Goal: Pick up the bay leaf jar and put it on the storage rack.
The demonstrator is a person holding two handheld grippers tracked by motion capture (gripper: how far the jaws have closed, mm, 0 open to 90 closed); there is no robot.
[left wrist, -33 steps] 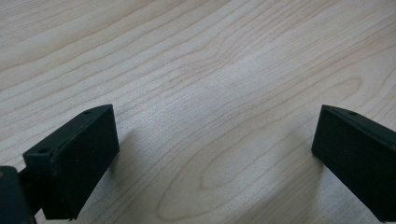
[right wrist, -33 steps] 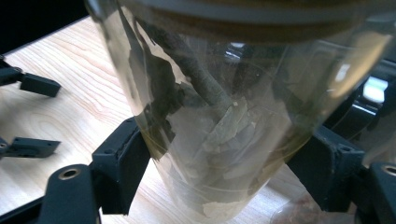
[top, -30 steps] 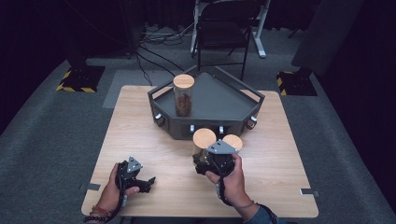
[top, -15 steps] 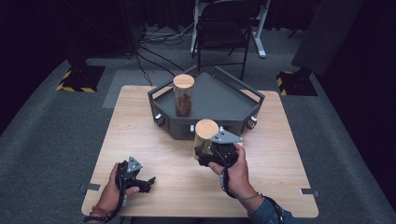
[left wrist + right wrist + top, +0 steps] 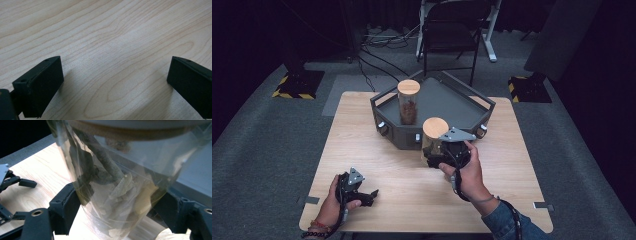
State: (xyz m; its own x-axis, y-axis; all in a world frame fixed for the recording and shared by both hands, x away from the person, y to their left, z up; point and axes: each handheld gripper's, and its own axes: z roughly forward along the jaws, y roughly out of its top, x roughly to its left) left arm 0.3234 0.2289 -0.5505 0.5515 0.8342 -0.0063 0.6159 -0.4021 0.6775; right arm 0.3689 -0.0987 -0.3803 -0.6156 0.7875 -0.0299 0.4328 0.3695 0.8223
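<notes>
Since a second ago the right gripper (image 5: pixel 436 156) has carried its glass jar (image 5: pixel 434 136) up off the wooden table (image 5: pixel 512 165) and forward, so the jar now hangs tilted at the near wall of the dark grey tray (image 5: pixel 452 102), in front of the tray's knobs. That jar is a clear cylinder with a round, pale wooden lid, packed with dry brownish-green leaves and strips; the right gripper view shows the black jaws pressed against the glass on both sides, pinching the jar (image 5: pixel 117 195) low on its body. A second lidded jar (image 5: pixel 408 101) stands upright inside the tray at its left side, well apart from the held one. The tray is angular with raised walls, and most of its smooth floor lies bare to the right of that jar. The right hand (image 5: pixel 469 172) wraps the gripper from behind, forearm slanting in from the table's near right corner. The left gripper (image 5: pixel 362 192) rests low near the table's front edge, its jaws spread wide over bare, fine-grained wood (image 5: pixel 112 50), holding nothing.
</notes>
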